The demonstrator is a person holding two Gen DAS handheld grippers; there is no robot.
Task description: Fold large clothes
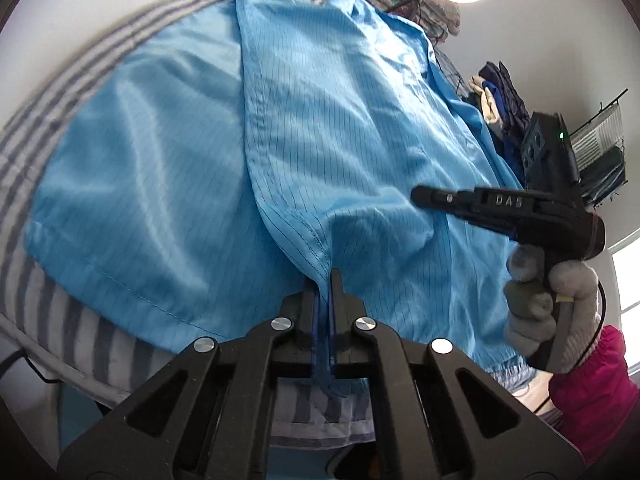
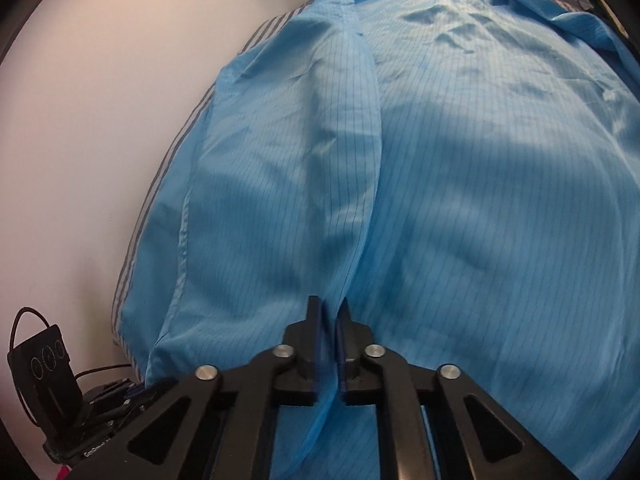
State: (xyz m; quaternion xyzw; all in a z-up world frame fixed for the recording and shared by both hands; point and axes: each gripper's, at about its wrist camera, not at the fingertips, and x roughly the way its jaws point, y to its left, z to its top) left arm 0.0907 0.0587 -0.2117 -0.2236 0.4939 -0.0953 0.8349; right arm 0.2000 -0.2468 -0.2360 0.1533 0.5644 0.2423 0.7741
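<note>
Left wrist view shows the blue garment (image 1: 320, 128) spread on the striped bed (image 1: 48, 140), its long axis running away from the camera. The left gripper (image 1: 323, 280) has its fingers clamped on a near hem fold. To the right, the right gripper (image 1: 420, 194), marked "DAS", pinches the same cloth; the right wrist view confirms its fingers closed on fabric.

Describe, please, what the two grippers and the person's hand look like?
Both grippers are black plastic with silver rivets. The left gripper has blue-padded fingers. The right gripper is stamped "DAS", with a black cable. The hand wears a grey knit glove, with a magenta sleeve.
</note>
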